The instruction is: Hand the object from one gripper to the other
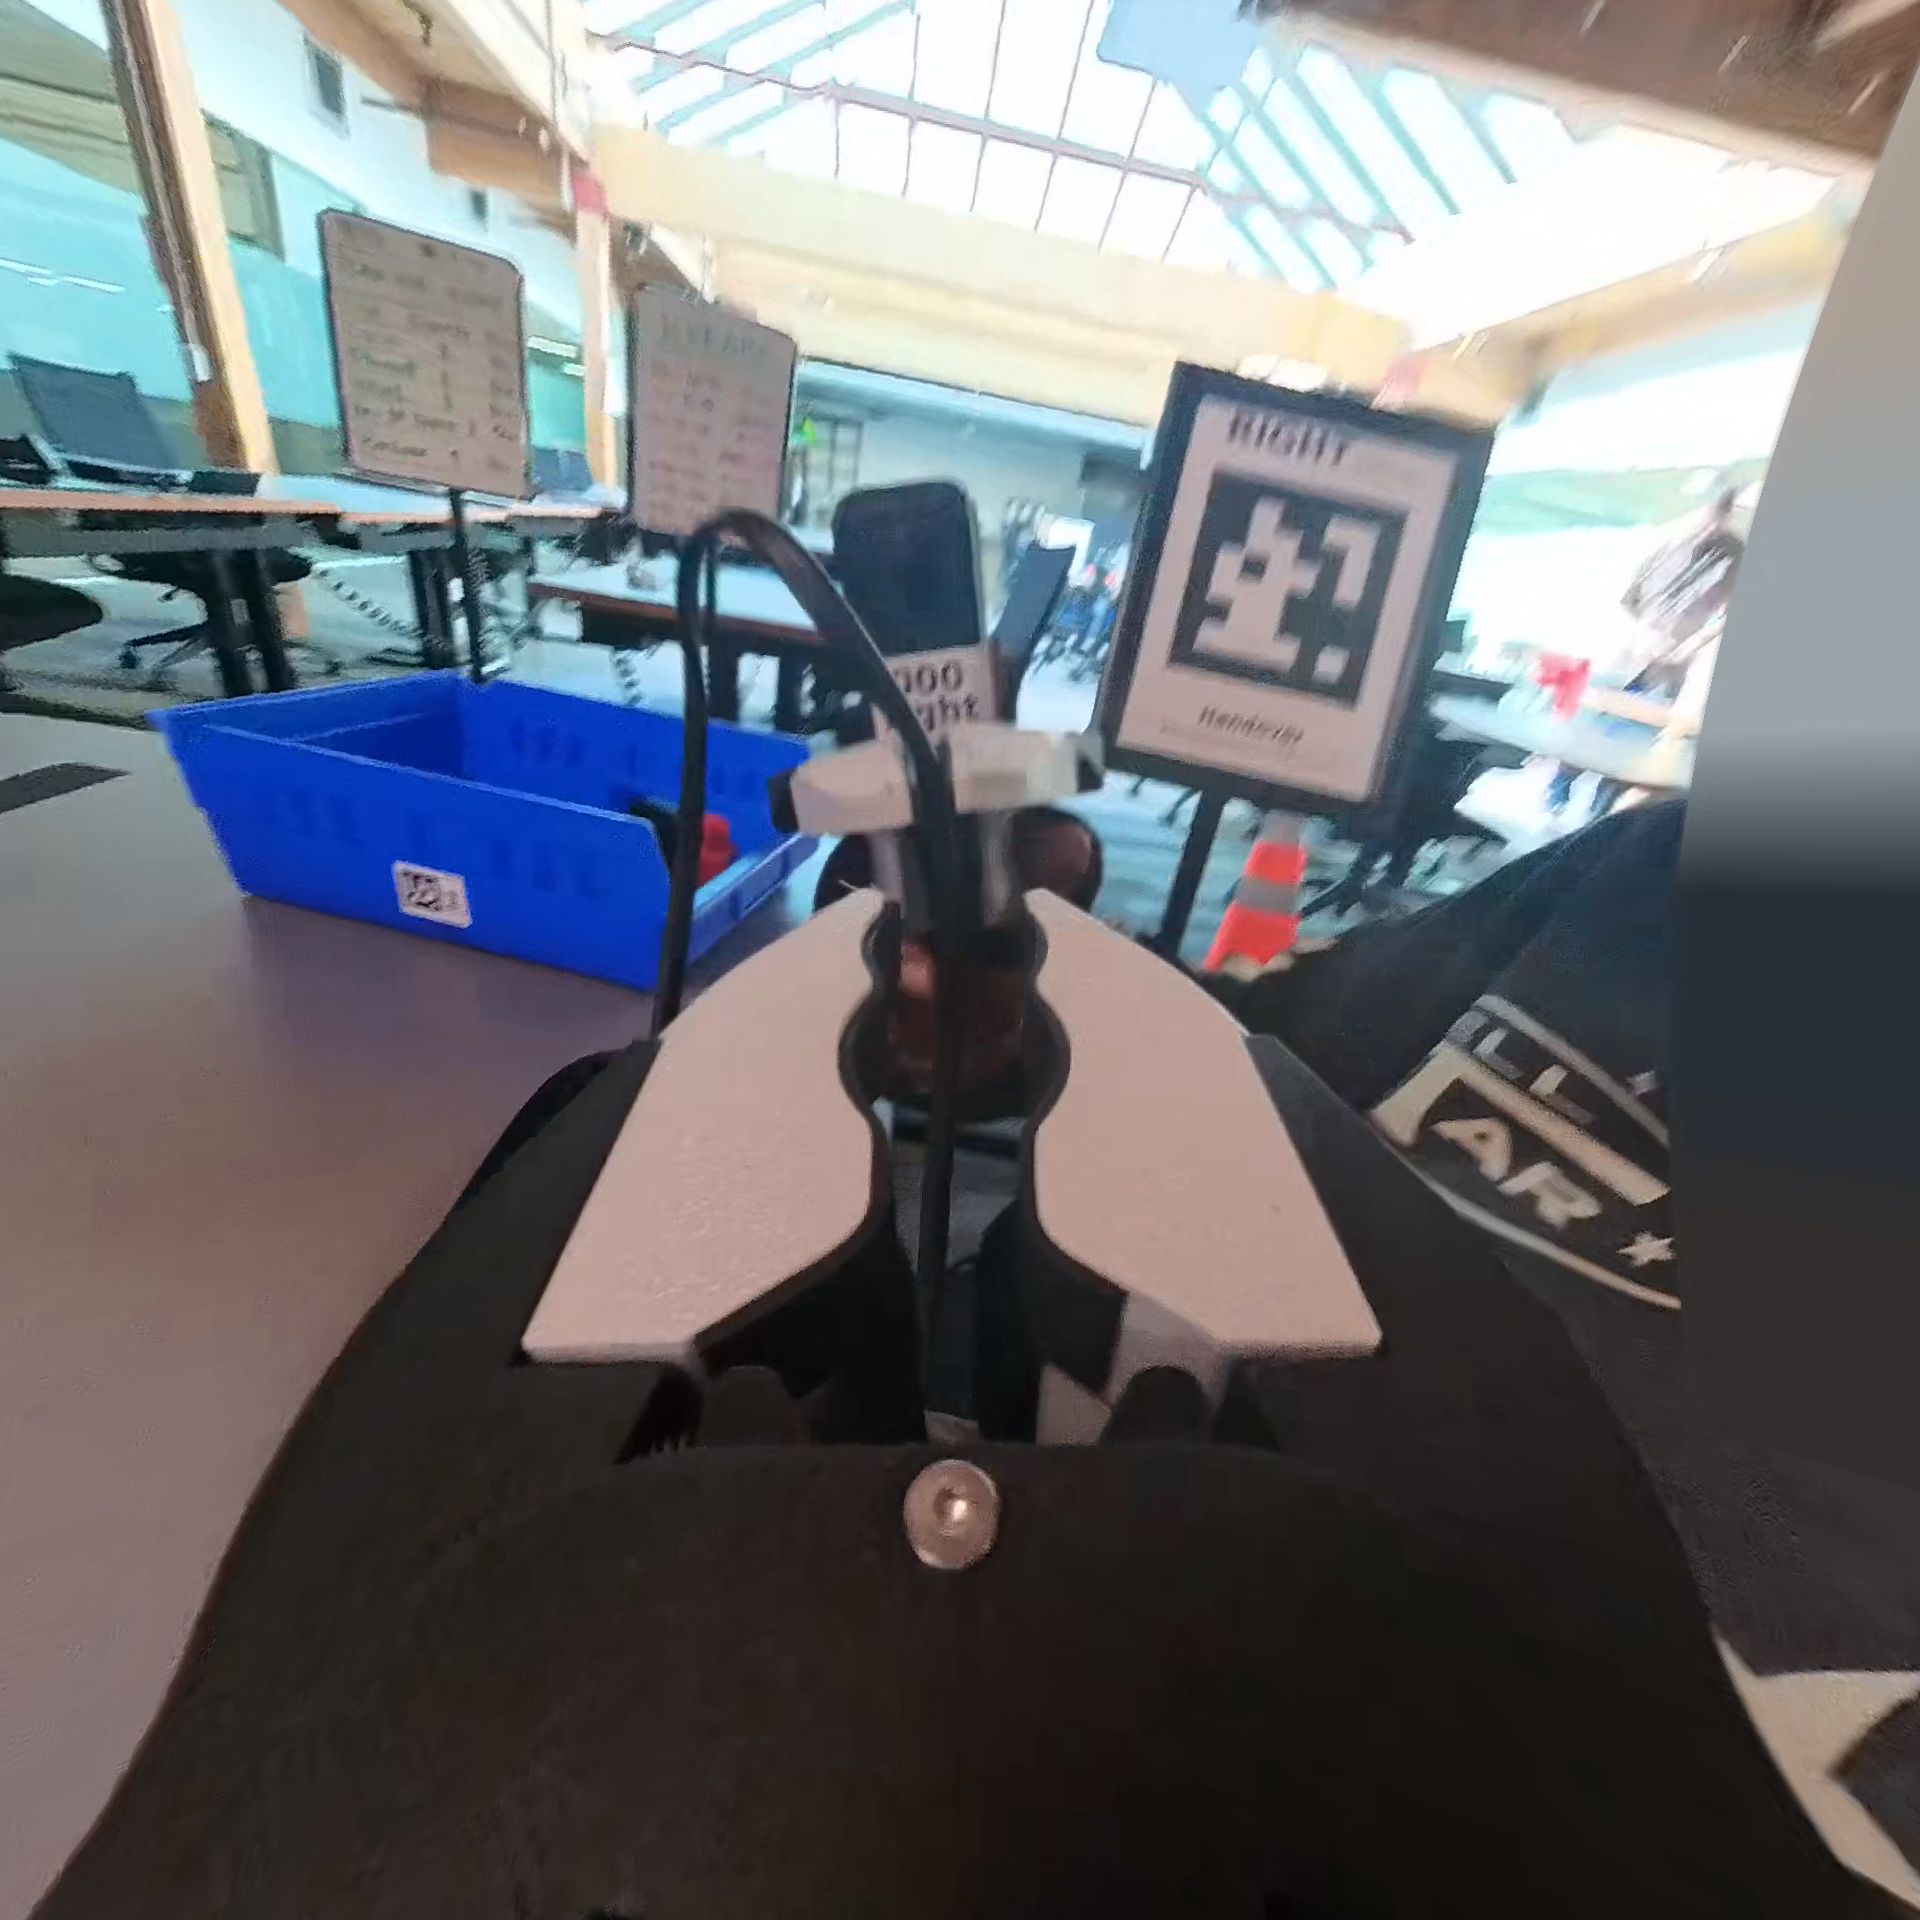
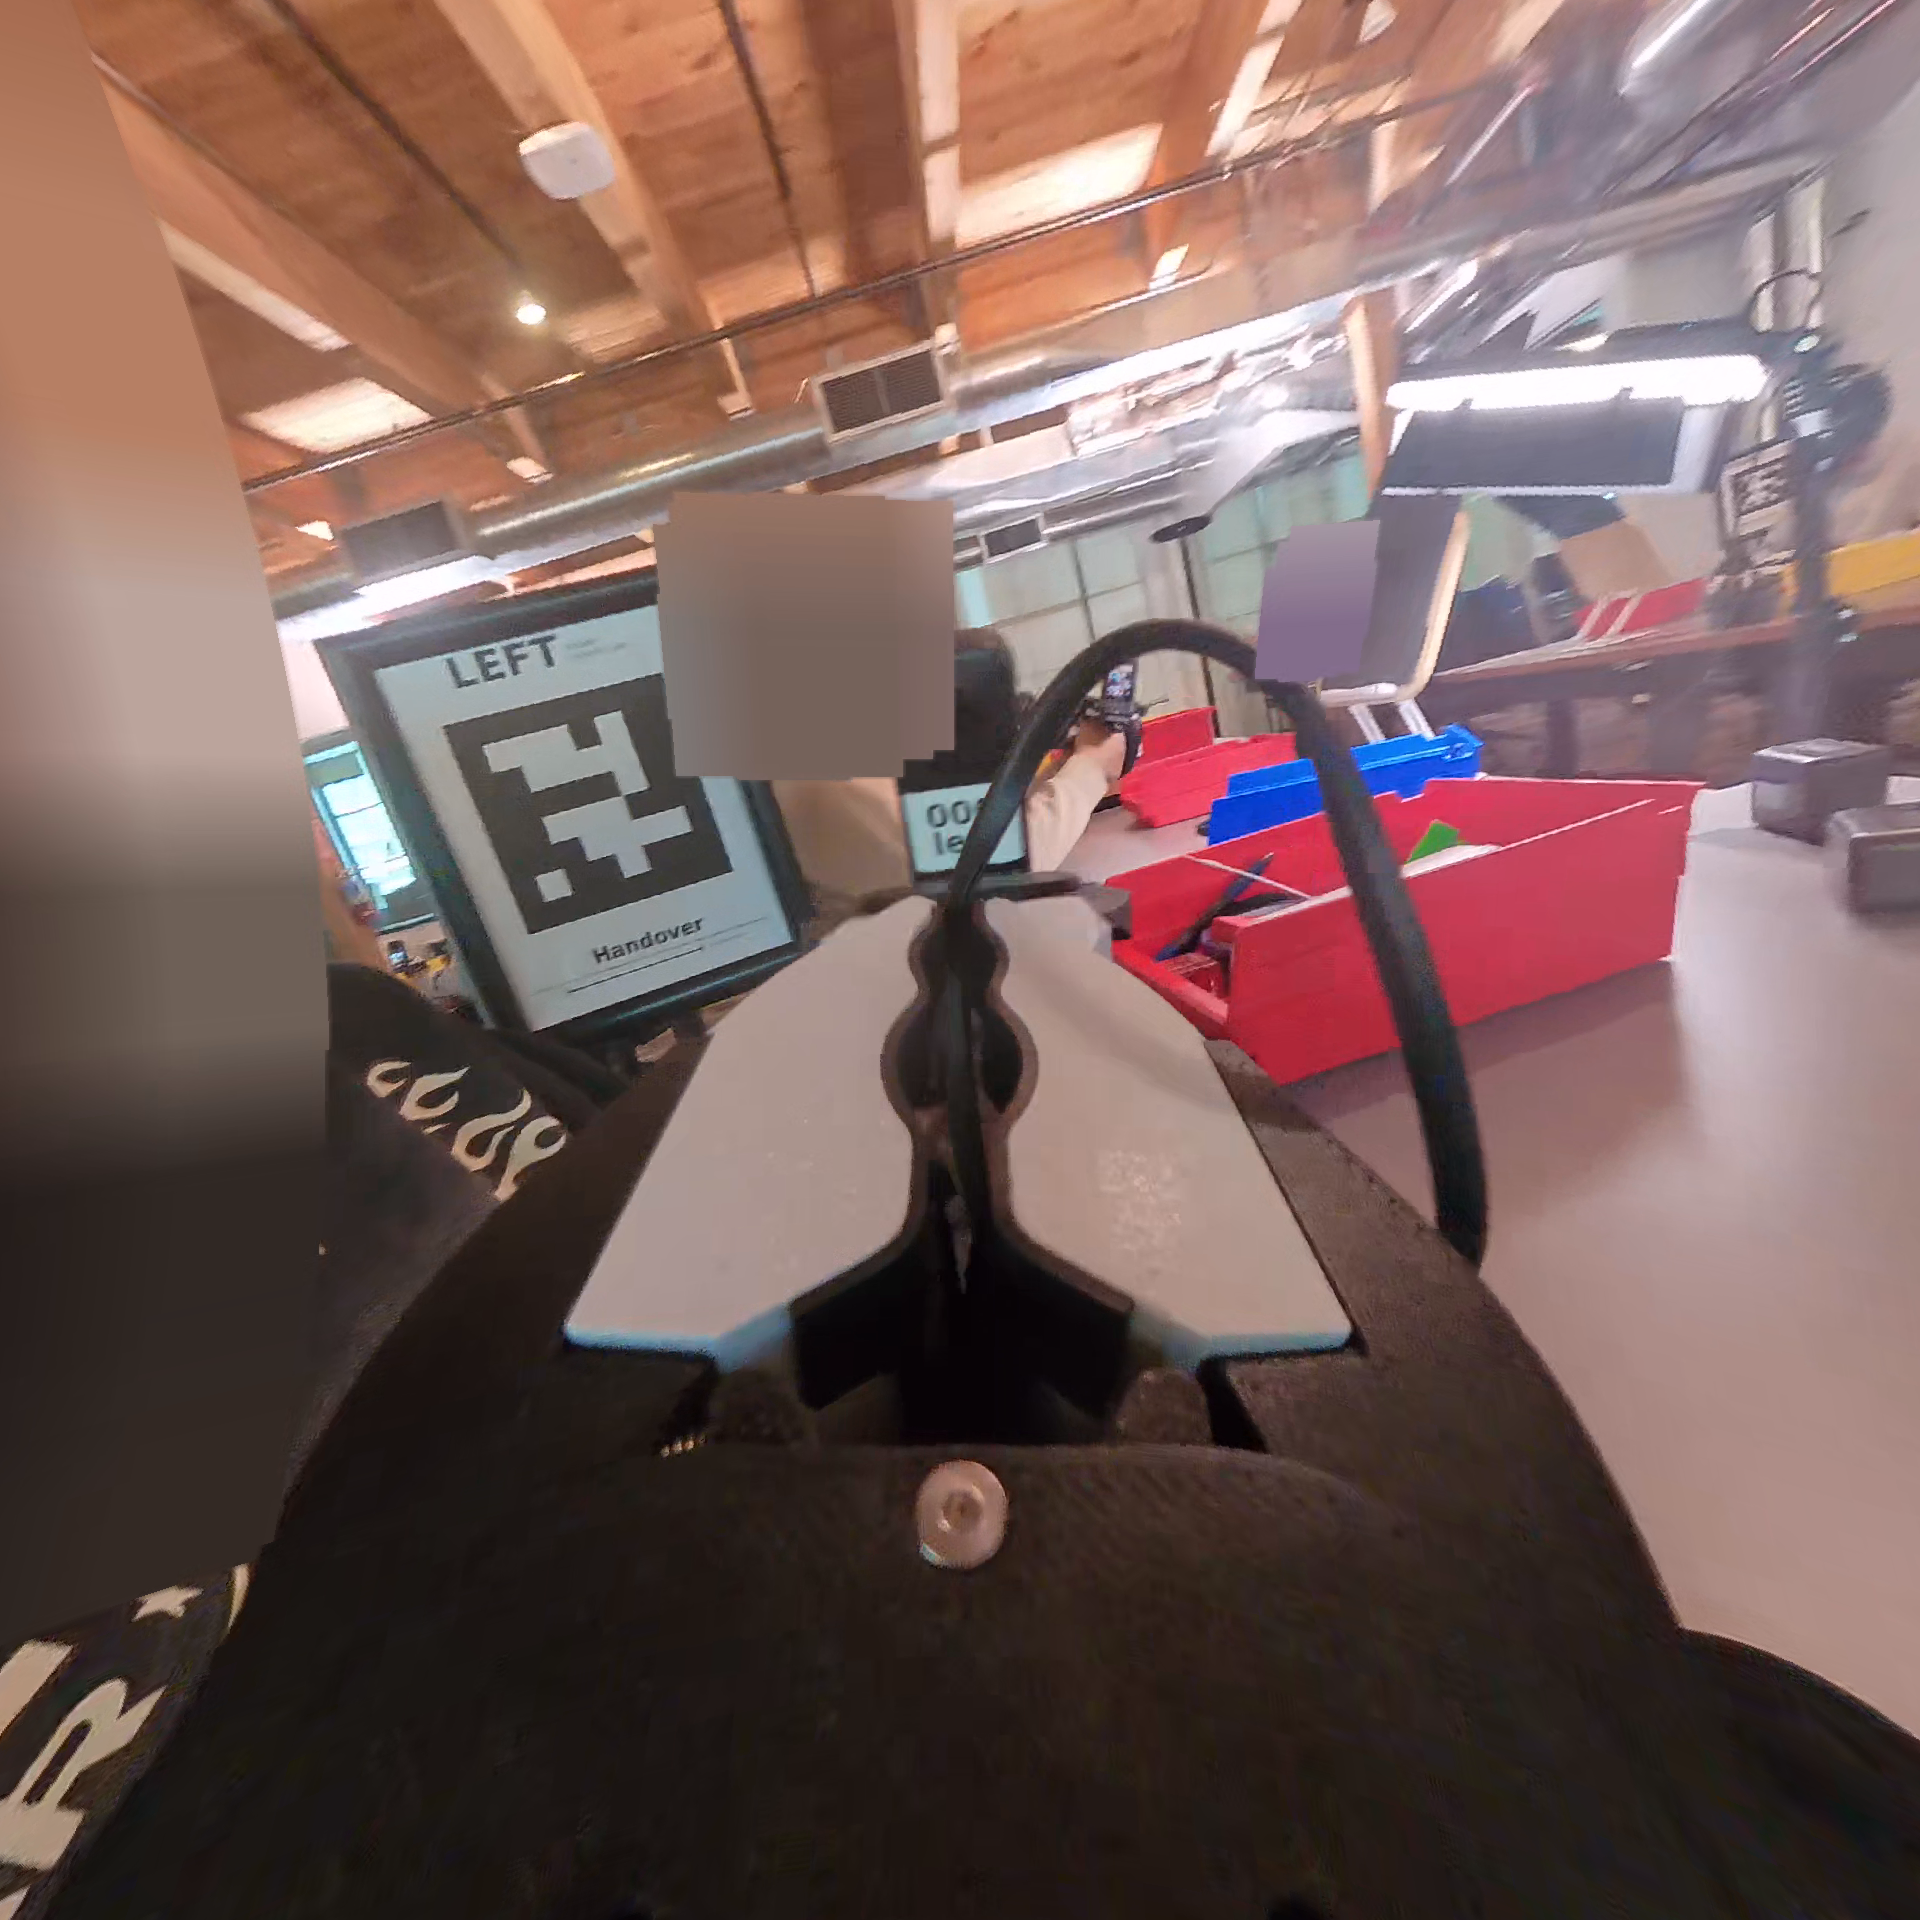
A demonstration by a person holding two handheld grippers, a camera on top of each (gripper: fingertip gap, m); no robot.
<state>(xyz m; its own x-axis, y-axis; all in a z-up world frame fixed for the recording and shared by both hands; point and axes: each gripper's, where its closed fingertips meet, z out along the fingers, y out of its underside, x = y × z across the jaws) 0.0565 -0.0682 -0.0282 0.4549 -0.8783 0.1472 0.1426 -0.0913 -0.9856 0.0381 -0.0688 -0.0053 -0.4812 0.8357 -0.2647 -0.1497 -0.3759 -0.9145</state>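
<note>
A black cable (image 1: 717, 582) arches up in a loop between the two grippers, which face each other tip to tip. In the left wrist view it runs down through my left gripper (image 1: 953, 914), whose jaws stand narrowly apart around it. The right gripper's white fingertips (image 1: 862, 795) sit just beyond, pinched on the cable. In the right wrist view my right gripper (image 2: 954, 920) is shut on the cable (image 2: 1382, 883), which loops up and right, then hangs down over the table. The left gripper (image 2: 1013, 891) shows dark and small just past its tips.
A blue bin (image 1: 447, 790) holding a red item (image 1: 715, 847) stands on the grey table (image 1: 208, 1091) at the left. A red divided bin (image 2: 1455, 914) stands at the right. Framed marker signs (image 1: 1288, 582) (image 2: 582, 810) stand behind. A person's dark printed sleeve (image 1: 1507, 1091) is close. Left and right tips are no more than a few centimetres apart.
</note>
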